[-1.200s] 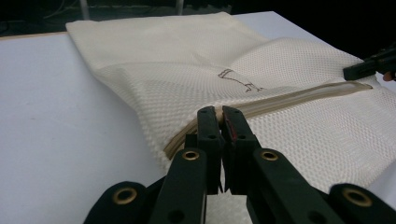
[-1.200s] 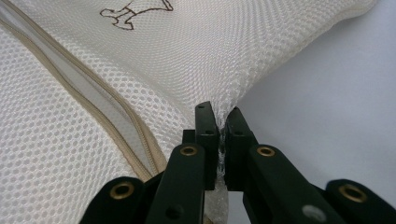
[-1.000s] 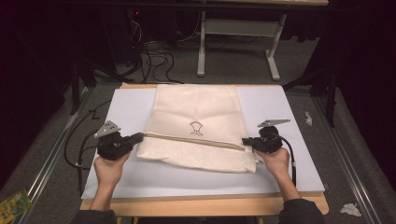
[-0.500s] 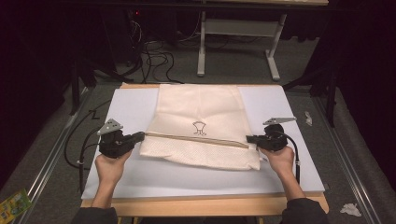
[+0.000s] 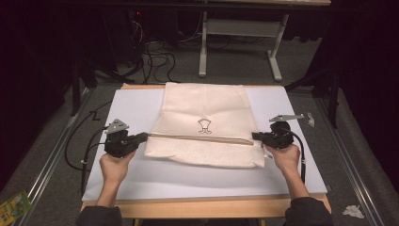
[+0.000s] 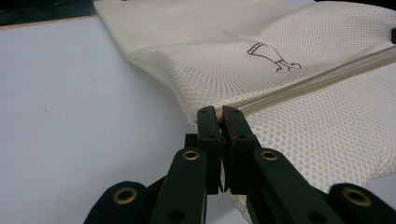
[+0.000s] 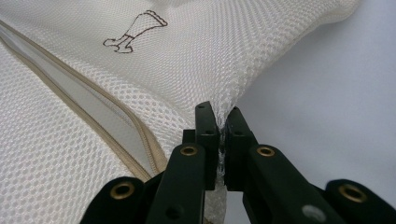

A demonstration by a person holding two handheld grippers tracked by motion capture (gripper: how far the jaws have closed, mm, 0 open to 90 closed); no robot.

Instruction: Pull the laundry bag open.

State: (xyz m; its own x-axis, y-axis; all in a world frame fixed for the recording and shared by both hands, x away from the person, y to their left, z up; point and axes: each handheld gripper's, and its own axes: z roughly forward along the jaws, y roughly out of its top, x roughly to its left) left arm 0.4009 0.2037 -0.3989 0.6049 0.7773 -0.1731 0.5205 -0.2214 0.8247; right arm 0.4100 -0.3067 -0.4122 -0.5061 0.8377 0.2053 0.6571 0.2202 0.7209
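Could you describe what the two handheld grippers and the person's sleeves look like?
Both the left gripper and the right gripper are black, each with two flat jaws on linkages with brass-coloured rivets. Each carries a grey three-cornered plate on top and trails a black cable. The person wears dark sleeves.

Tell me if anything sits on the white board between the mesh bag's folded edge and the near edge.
Nothing visible does. The white board lies bare nearward of the mesh bag, whose sides the left tool and right tool clamp.
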